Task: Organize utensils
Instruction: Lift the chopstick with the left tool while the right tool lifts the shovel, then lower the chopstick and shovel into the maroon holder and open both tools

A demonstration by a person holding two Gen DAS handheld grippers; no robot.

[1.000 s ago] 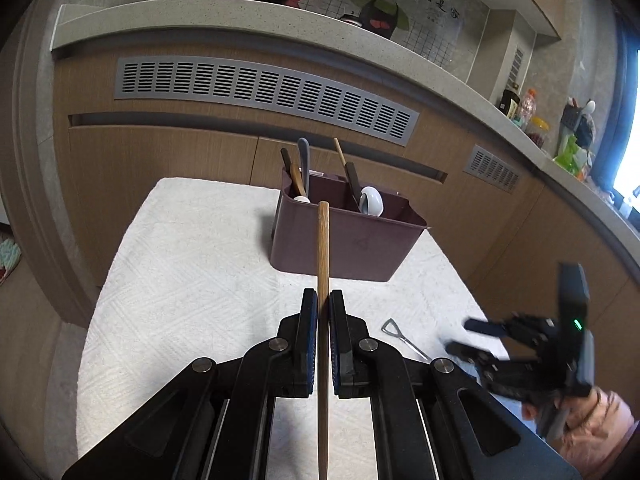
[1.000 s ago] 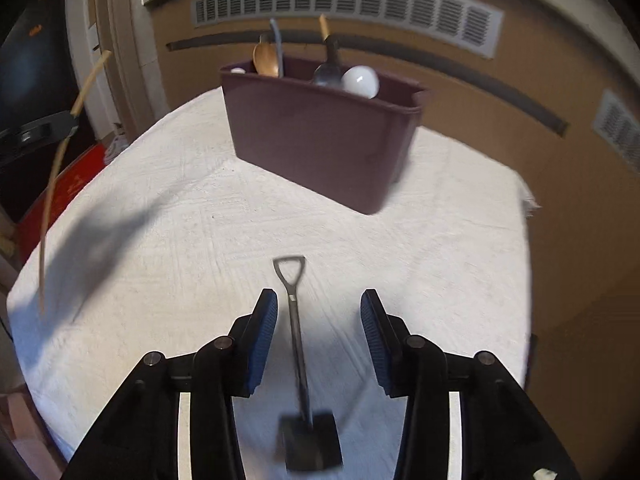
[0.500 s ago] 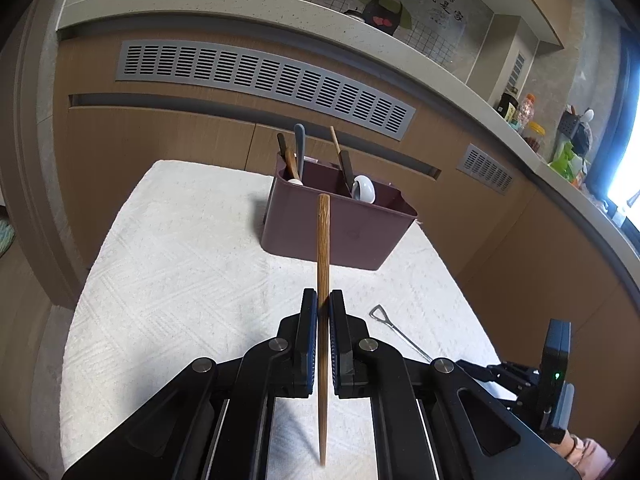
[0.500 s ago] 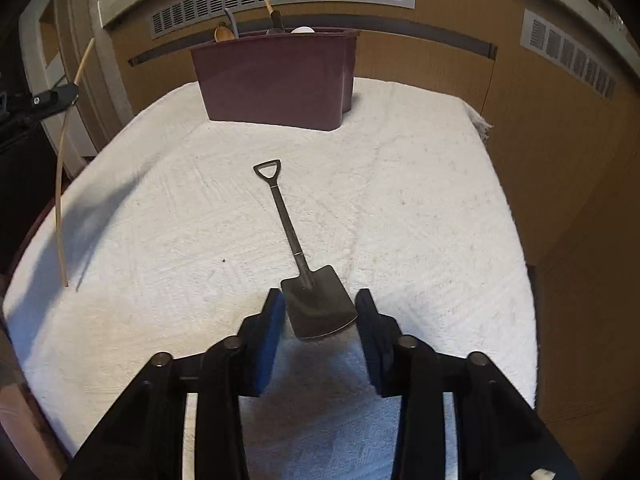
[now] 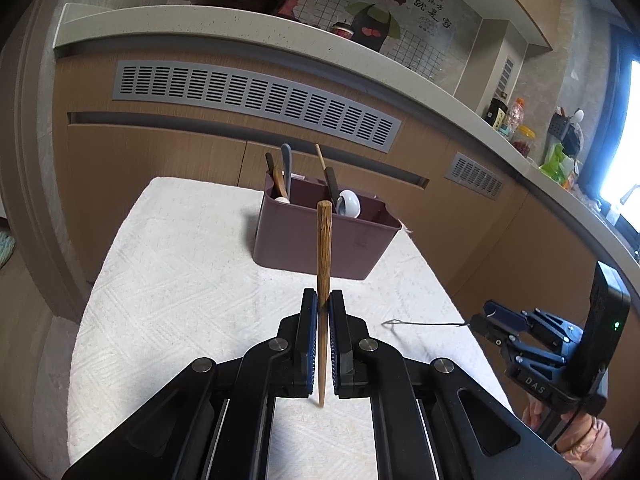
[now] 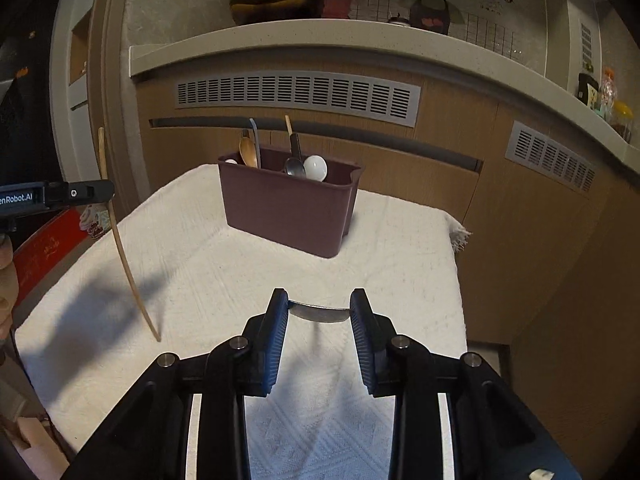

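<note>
White textured cloth [image 6: 304,264] covers the table, set in front of wood-tone cabinets [image 5: 160,160] with grey vents [image 6: 296,94] and a pale counter [image 5: 240,26] above them. There's a cartoon wall picture behind the counter, plus bottles and jars along it toward the window.

The maroon caddy [image 6: 286,210] stands upright at the far end of the cloth, near the cabinets. In it: a wooden spoon [image 6: 248,152], a grey handle, a metal spoon [image 6: 294,166] and a white spoon [image 6: 316,168], all sticking up (can't tell how it's divided inside).

Left gripper [image 5: 323,306] is on the near side of the caddy, clamped tight on a chopstick [image 5: 323,248] that stands upright, tip above the cloth. Right gripper [image 6: 319,308] is also well short of the caddy; its jaws have just been closing and now pinch the blade of the little shovel spoon [image 6: 318,314] across its width, lifted clear of the cloth.
</note>
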